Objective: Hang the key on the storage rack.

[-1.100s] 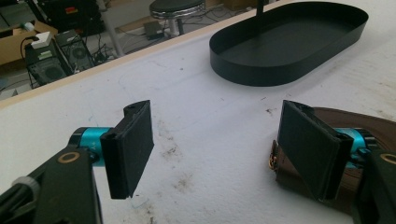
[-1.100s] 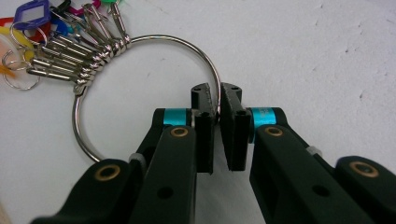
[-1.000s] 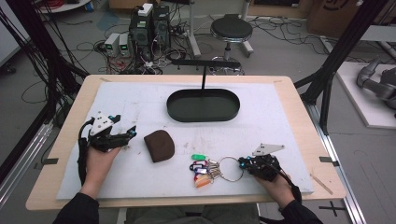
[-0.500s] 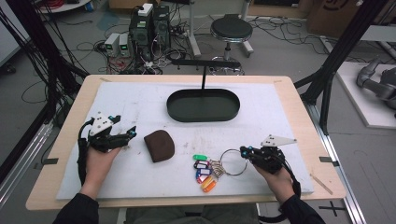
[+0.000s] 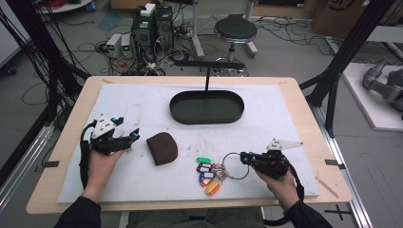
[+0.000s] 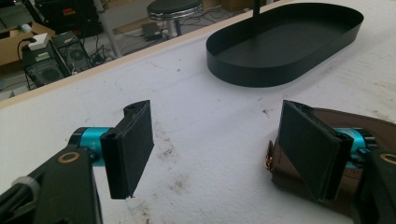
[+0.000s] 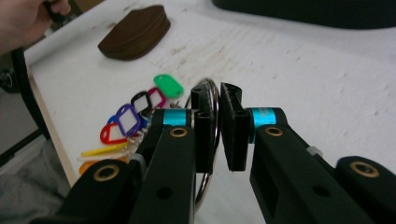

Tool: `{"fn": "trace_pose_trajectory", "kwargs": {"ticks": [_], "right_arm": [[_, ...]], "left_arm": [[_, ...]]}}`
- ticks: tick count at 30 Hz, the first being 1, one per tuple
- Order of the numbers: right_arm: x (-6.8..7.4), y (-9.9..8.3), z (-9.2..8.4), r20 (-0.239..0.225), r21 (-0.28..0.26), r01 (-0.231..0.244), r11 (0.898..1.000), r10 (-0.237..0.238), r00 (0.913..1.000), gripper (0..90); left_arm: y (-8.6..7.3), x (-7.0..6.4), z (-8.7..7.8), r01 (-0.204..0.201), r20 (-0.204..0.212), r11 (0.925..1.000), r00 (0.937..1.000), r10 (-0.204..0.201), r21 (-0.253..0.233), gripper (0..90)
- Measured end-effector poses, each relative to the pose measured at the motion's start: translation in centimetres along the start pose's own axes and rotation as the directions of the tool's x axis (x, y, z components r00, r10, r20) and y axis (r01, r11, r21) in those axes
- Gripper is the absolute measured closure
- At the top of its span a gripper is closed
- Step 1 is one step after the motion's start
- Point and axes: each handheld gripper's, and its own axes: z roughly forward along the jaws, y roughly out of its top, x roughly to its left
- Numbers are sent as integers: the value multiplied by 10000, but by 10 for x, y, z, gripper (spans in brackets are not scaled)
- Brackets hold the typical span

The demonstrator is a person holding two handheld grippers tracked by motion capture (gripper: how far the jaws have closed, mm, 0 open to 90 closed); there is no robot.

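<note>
Right gripper [image 5: 243,157] jaws nearly shut, just eased open a touch, key ring [image 5: 236,166] between them. Ring lies flat near table's front edge; tags [image 5: 207,175] trail leftward. Left gripper [image 5: 134,137] open beside brown pouch [image 5: 162,148]. Black tray [image 5: 207,107] holds nothing.

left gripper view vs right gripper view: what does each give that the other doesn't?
Left gripper view: left gripper with jaws wide open over bare mat, the whole black tray, a stool beyond the table.
Right gripper view: right gripper closed on the key ring, coloured tags, the person's other hand.
Both: brown pouch, white mat, at least the tray's edge.
</note>
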Motion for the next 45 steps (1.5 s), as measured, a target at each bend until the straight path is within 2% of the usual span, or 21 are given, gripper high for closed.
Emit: {"fn": "trace_pose_trajectory", "kwargs": {"ticks": [5, 7, 10, 11, 15, 21, 33, 36, 37, 45], "right_arm": [[3, -1, 0, -17, 249, -12, 9997, 13, 10000, 865], [4, 0, -3, -18, 393, 117, 9992, -116, 9999, 871], [5, 2, -4, -19, 358, 248, 9991, -247, 9997, 875], [7, 6, -6, -25, 243, 452, 9987, -452, 9990, 880], [10, 14, -10, 83, 50, 729, 9973, -730, 9973, 882], [11, 35, -21, 187, -546, 1082, 9926, -1074, 9940, 882], [7, 82, -39, 375, -1217, 1833, 9755, -1800, 9830, 883], [7, 89, -42, 374, -1274, 1971, 9721, -1939, 9803, 884], [8, 95, -44, 411, -1288, 2177, 9675, -2141, 9759, 884], [3, 119, -45, 534, -1330, 2539, 9580, -2489, 9671, 884]], "left_arm": [[0, 0, 0, -10, -1, 10000, 10000, 10, -31, 268], [0, 0, 0, 6, 10, 10000, 10000, -6, -36, 268], [0, -1, 0, 12, 25, 10000, 10000, -12, -50, 268], [0, -1, 0, -6, 30, 10000, 10000, 6, -57, 268], [0, -1, 0, -6, 33, 10000, 10000, 6, -83, 268], [0, 0, -1, 41, 77, 9999, 10000, -40, -96, 268], [1, 0, -3, 14, 190, 9999, 9998, -12, -128, 268], [1, 0, -3, 29, 194, 9999, 9998, -27, -107, 268], [1, -1, -3, 18, 211, 10000, 9998, -16, -96, 268], [0, -1, -2, 3, 267, 10000, 9996, -1, -88, 268]]}}
